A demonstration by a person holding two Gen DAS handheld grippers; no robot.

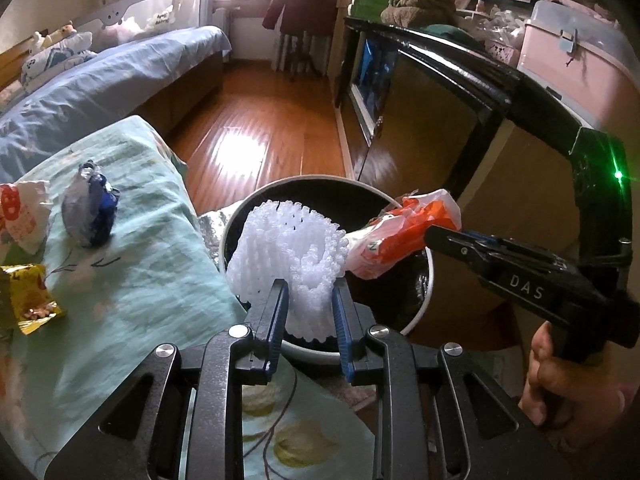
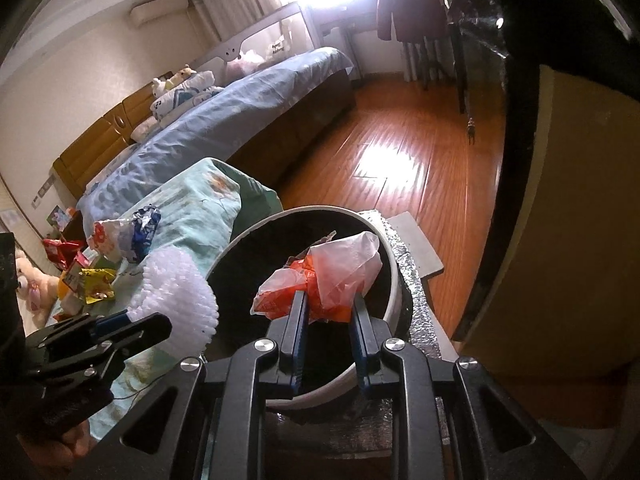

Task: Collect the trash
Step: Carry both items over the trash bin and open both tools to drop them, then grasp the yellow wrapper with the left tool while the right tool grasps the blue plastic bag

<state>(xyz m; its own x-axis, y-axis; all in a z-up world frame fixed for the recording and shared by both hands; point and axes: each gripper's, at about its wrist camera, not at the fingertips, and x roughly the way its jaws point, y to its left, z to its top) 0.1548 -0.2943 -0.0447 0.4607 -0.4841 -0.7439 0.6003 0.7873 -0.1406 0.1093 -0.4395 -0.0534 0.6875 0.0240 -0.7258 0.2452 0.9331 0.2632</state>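
My left gripper (image 1: 310,294) is shut on a white foam fruit net (image 1: 288,248) and holds it over the round white bin with a black liner (image 1: 424,304). My right gripper (image 2: 330,300) is shut on a crumpled orange and white plastic wrapper (image 2: 324,276), also held over the bin (image 2: 394,300). The right gripper (image 1: 440,236) and its wrapper (image 1: 404,228) show at the right of the left wrist view. The foam net (image 2: 180,292) shows at the left of the right wrist view.
A green cushion (image 1: 132,248) left of the bin carries a blue-silver wrapper (image 1: 90,208), a red-white wrapper (image 1: 20,216) and a yellow packet (image 1: 28,296). A blue bed (image 2: 224,128), wood floor (image 2: 400,168) and a black cabinet edge (image 2: 508,184) surround the bin.
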